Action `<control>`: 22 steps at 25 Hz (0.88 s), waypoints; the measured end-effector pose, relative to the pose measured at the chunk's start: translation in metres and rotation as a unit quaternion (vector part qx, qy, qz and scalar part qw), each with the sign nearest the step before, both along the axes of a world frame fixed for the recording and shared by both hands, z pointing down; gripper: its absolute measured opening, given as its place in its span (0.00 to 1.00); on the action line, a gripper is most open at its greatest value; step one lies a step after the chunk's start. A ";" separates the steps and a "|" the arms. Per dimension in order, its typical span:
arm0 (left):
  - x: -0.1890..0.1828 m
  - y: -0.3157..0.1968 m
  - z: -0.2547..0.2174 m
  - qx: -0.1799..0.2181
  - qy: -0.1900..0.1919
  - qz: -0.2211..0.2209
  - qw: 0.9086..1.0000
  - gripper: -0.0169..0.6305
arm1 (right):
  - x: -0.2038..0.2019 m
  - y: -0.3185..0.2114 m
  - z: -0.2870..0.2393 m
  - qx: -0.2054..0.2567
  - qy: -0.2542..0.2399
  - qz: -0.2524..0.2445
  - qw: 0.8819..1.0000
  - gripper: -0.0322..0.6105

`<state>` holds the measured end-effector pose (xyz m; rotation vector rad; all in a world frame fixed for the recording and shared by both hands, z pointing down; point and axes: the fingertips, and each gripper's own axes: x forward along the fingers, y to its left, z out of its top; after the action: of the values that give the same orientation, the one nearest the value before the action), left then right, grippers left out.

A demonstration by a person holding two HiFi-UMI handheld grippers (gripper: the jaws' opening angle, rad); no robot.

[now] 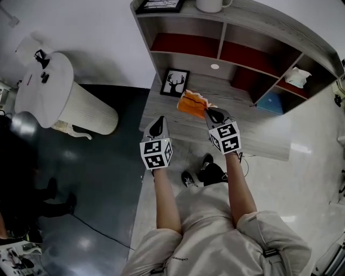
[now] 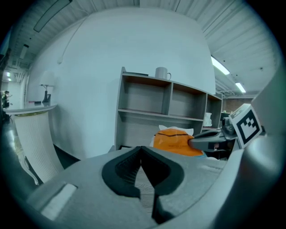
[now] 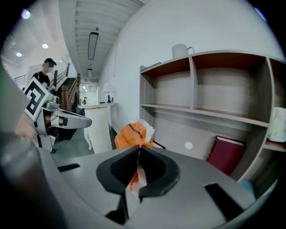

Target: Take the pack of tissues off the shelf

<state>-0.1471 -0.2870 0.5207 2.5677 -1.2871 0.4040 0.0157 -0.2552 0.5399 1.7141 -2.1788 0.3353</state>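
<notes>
The pack of tissues (image 1: 191, 103) is orange with white tissue showing at its top. My right gripper (image 1: 207, 114) is shut on it and holds it over the grey ledge (image 1: 178, 126) in front of the shelf unit (image 1: 221, 38). In the right gripper view the pack (image 3: 130, 134) sticks out past the shut right gripper (image 3: 137, 151). My left gripper (image 1: 157, 126) hangs to the left of the pack, shut and empty. In the left gripper view its closed tips (image 2: 141, 148) sit in front of the pack (image 2: 173, 140), which the right gripper's finger (image 2: 206, 141) pinches.
A framed deer picture (image 1: 176, 82) leans at the back of the ledge. A mug (image 1: 210, 4) stands on top of the shelf unit. A white tissue box (image 1: 297, 77) and a blue item (image 1: 270, 102) sit in the right compartments, a red book (image 3: 225, 154) lower down. A white pedestal table (image 1: 46, 89) stands to the left.
</notes>
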 end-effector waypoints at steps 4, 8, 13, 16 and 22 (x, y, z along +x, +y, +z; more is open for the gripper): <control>0.004 0.006 0.009 -0.001 -0.001 0.015 1.000 0.04 | 0.007 0.012 0.007 0.000 -0.001 0.016 1.000 0.08; 0.002 0.009 0.019 -0.005 -0.013 0.026 1.000 0.04 | 0.008 0.020 0.016 -0.006 -0.002 0.023 1.000 0.08; 0.000 0.007 0.020 -0.003 -0.019 0.030 0.999 0.04 | 0.010 0.020 0.014 -0.006 0.001 0.028 1.000 0.08; -0.002 0.006 0.015 0.001 -0.018 0.032 0.999 0.04 | 0.011 0.019 0.011 -0.005 0.005 0.027 1.000 0.08; -0.007 0.005 0.011 0.002 -0.018 0.036 0.999 0.04 | 0.008 0.015 0.005 -0.001 0.011 0.026 1.000 0.08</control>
<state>-0.1536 -0.2817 0.5315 2.6285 -1.2098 0.4626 0.0235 -0.2400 0.5446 1.7680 -2.1191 0.3305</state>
